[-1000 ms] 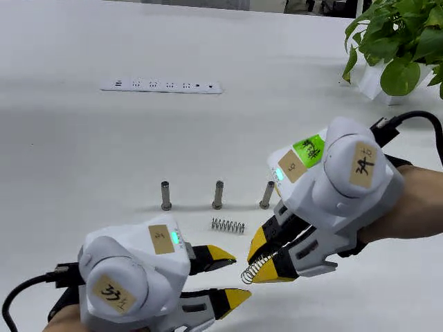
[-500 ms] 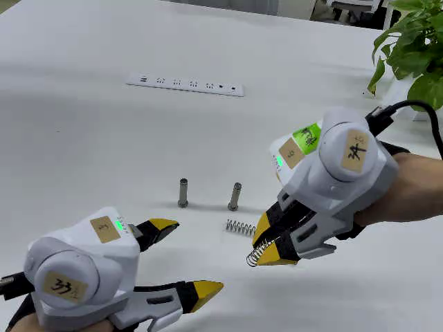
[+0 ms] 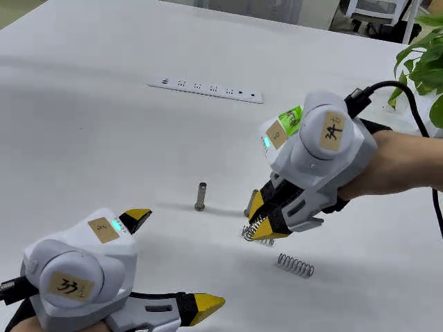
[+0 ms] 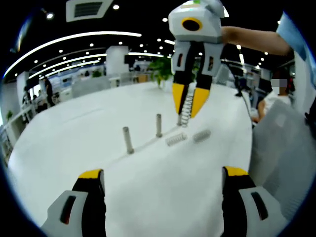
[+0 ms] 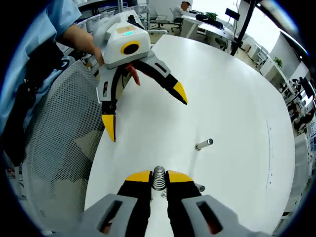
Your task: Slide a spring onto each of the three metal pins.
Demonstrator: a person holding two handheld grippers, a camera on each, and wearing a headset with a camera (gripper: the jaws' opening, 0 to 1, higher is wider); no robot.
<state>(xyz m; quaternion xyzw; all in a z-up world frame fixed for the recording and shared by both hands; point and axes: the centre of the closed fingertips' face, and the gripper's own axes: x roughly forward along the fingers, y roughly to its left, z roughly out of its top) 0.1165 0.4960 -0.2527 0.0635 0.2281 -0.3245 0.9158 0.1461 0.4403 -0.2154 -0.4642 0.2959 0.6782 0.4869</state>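
Worked at a white workbench [image 3: 83,152], with a white power strip [image 3: 208,90] lying well beyond the end pin [image 3: 201,196], clear of the job.

Held the left gripper [image 3: 173,260] low on the near side, well short of the end pin. Jaws spread wide and gripping nothing, parked, by the look of it, to leave the row of pins open and stay ready for a pickup.

Poised the right gripper [image 3: 258,223] above the row, on the side away from the end pin. Jaws drawn narrow and pinching a spring [image 4: 185,111] by its upper coils. Hung that spring upright with its open end down, presumably to line its bore up with a pin standing the same way. Placed it, going by the left gripper view, just beside the third pin [image 4: 179,120], the one farthest from the end pin. Could not tell contact with that pin's top.

Showed the end pin and its neighbour, the middle pin [image 4: 158,125], upright and bare.

Showed two more springs flat on the workbench: the first loose spring [image 4: 176,138] near the row and closer to the end pin, the second loose spring [image 3: 295,265] farther off. Both probably within easy reach of the right gripper.

Judged the task barely begun, with three springs counted off the pins and none seated. Called next for a straight descent with the coil mouth centred. Risked a buckled spring or a toppled pin if lowered off-axis.
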